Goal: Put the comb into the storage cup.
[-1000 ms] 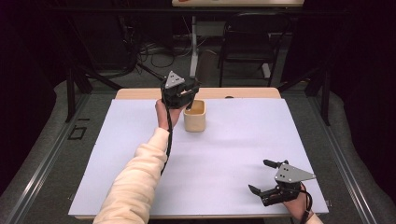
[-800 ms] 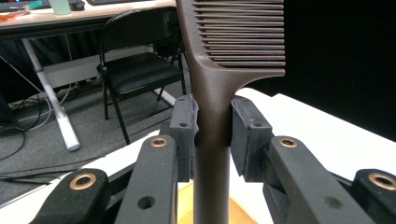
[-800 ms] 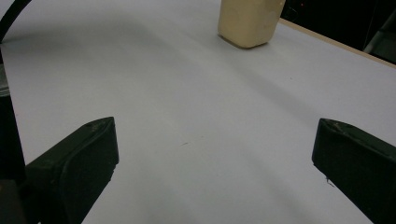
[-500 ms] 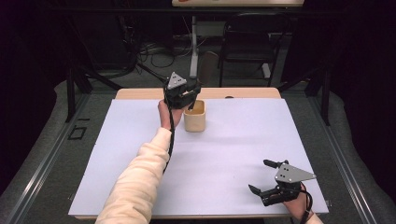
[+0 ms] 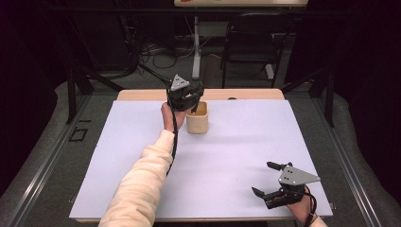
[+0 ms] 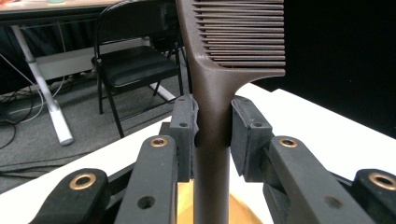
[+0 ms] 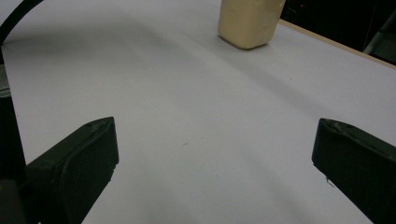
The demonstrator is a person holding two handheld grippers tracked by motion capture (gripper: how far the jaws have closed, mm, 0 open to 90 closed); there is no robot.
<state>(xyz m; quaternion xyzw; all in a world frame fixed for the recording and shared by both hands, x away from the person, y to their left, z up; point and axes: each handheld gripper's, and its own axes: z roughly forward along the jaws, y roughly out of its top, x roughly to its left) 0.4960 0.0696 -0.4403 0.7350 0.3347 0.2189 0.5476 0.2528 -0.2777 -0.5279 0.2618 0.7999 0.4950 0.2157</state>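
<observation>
There are two tools in the scene, one in each hand. The left tool (image 5: 189,97) is held up at the far side of the desk (image 5: 236,142), just above one beige cup (image 5: 197,118). In the left gripper view, its two pads (image 6: 184,126) are pressed against the handle of one dark brown comb (image 6: 219,88) — the tool is pinching it firmly. The comb stands upright, with its teeth at the top and pointing to the right in that view, and its handle goes down between the jaws toward the yellowish opening of the cup below. Whether the lower end of the handle touches the cup, I cannot tell.

The cup stands upright on the white cover of the desk, near the far edge and a little left of the middle. It is the only container on the desk.

The right tool (image 5: 268,180) is at the near right corner of the desk, low over the surface and well apart from the cup. Its two jaws are spread wide with nothing between them; in the right gripper view the cup (image 7: 250,21) shows far ahead of them.

Behind the desk stands one black folding chair (image 5: 250,47) on the grey floor.
</observation>
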